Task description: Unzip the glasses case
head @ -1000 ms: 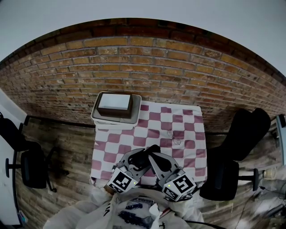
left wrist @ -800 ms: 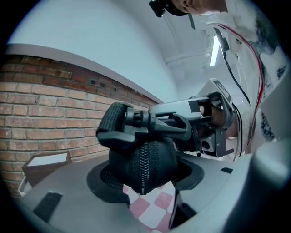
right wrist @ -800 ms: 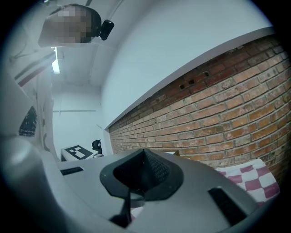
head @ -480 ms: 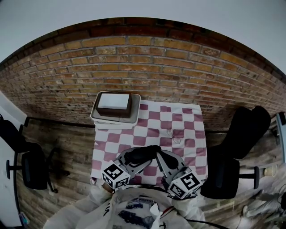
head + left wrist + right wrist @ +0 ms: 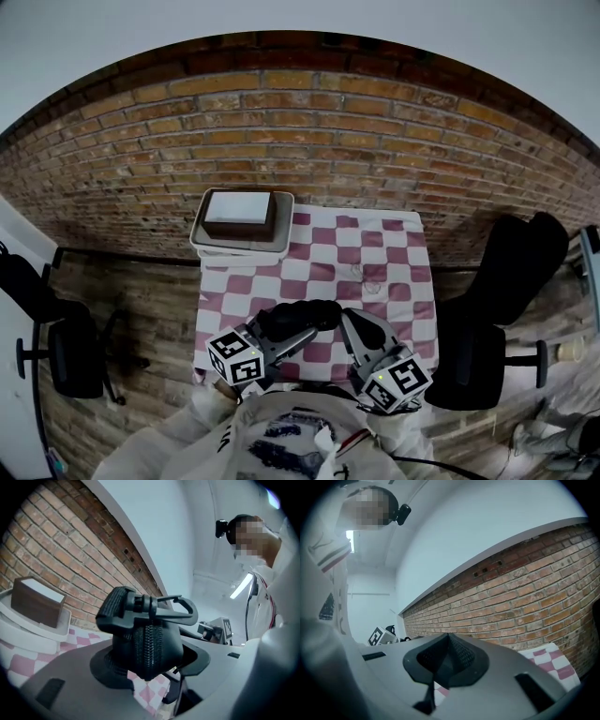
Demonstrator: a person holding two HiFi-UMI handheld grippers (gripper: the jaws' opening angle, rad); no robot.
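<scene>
Black and fabric-covered, the glasses case (image 5: pixel 300 317) is clamped in the left gripper (image 5: pixel 281 335) and held above the near half of the red-and-white chequered cloth (image 5: pixel 370 255), clear of its surface. In the left gripper view the case (image 5: pixel 145 641) fills the gap between the two dark pads (image 5: pixel 108 667), which press on its sides, so the left gripper (image 5: pixel 150 662) grips it across its width. One rounded end of the case faces the camera. The closed zipper (image 5: pixel 149 649) runs down the middle of that end, and a black plastic snap hook (image 5: pixel 174 609) lies across the top and points to the right. From the head view the case stretches rightward past the left fingertips, and its free end is just beside the tip of the right gripper (image 5: pixel 354 323). In the right gripper view the right gripper (image 5: pixel 447 660) has its pads pressed together with no gap. A thin dark strip shows just below them, but it cannot be made out whether a zipper tab is caught between them. At the far left corner of the cloth stands a white tray (image 5: pixel 211 246) that holds a brown box (image 5: pixel 239 225) with a white top, well apart from both grippers.
</scene>
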